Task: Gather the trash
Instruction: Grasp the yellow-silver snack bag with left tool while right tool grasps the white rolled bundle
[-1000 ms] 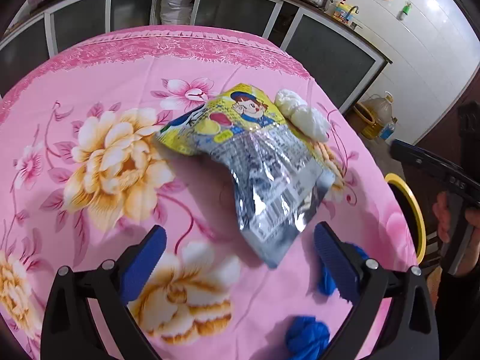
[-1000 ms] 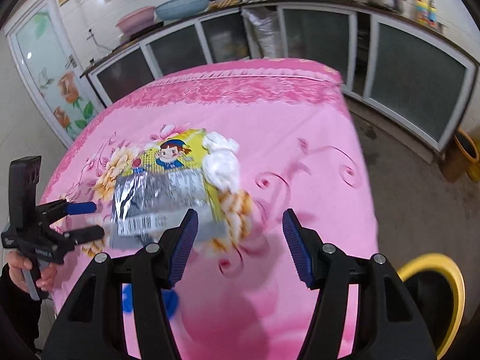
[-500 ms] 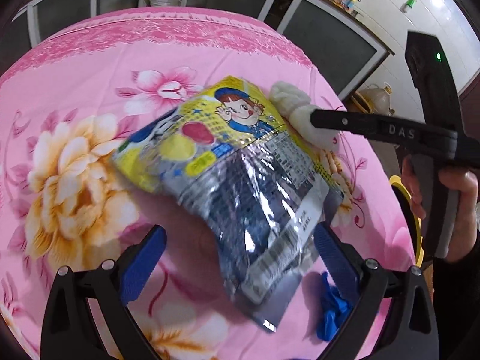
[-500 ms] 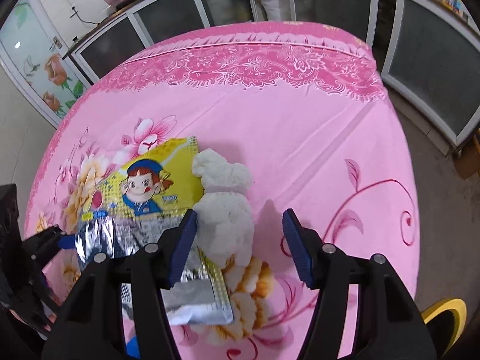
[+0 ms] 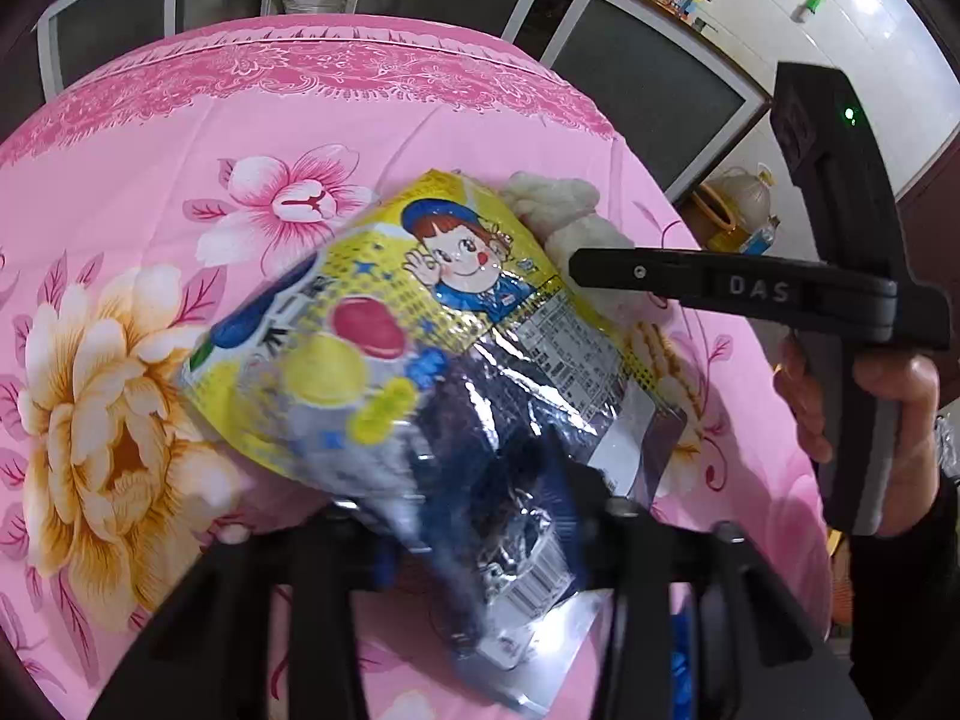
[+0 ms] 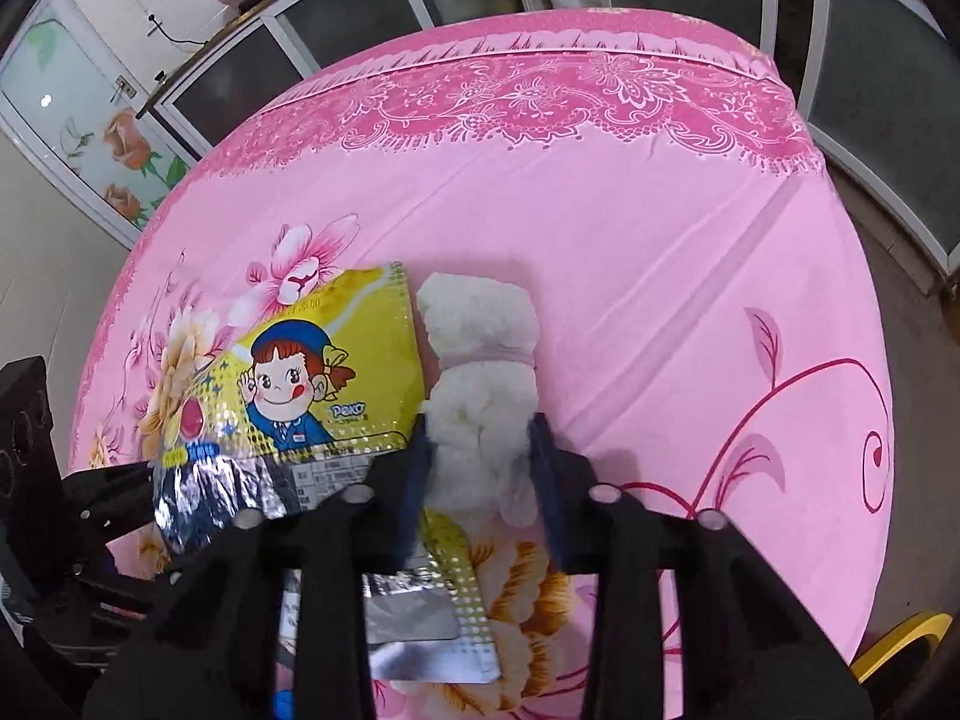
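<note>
A yellow and silver snack bag (image 5: 384, 324) lies on the pink flowered tablecloth (image 5: 180, 138). My left gripper (image 5: 480, 516) is closing on the bag's crinkled silver near end, and its blue pads press into the foil. A white crumpled tissue wad (image 6: 480, 348) lies right beside the snack bag (image 6: 312, 372). My right gripper (image 6: 480, 468) is closing on the wad's near half, with a pad on each side squeezing it. In the left wrist view, the right gripper (image 5: 576, 270) reaches in from the right onto the tissue wad (image 5: 558, 204), held by a hand (image 5: 894, 420).
A blue crumpled scrap (image 5: 681, 678) lies near the table's near edge. A yellow-rimmed bin (image 6: 900, 636) stands on the floor beyond the table's right edge. Dark glass-fronted cabinets (image 6: 870, 60) run behind the table, with an oil jug (image 5: 735, 204) on the floor.
Both grippers came down toward the table and went from wide open to closed. The left now pinches the bag's silver end, and the right clasps the white wad. The bag has crumpled.
</note>
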`<state>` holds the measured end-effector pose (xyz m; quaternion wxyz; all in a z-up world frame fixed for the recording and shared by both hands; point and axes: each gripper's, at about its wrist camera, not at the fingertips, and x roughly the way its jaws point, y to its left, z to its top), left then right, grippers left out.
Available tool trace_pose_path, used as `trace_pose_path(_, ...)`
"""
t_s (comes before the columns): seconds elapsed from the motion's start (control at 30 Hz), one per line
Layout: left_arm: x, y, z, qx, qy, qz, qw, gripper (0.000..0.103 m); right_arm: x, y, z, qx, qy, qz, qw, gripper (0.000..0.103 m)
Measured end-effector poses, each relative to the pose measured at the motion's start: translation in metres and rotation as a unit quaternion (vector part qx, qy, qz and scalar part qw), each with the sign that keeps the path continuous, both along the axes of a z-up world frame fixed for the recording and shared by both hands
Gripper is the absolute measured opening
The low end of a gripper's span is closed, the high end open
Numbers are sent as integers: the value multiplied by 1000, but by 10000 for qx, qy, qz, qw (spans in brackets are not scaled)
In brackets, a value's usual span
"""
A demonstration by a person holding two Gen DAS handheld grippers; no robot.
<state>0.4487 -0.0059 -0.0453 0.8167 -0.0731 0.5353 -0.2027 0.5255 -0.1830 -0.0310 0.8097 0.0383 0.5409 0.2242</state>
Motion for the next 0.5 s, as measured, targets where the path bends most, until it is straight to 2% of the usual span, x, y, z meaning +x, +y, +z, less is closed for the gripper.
trace_pose_path(0.1,-3,4,3,-82,2,-33,10000,17,-3,-3,5,97,-32,-51,9999,23)
trace_pose_path(0.17,-6,9,8,-224,-3,-37,9997,15,-7,-7,11,173,-85,-82,9998,23)
trace_pose_path(0.5,-42,26,53,-433,-463,33,9980,14,-52,-36,62,343,-601,-216,9974,23)
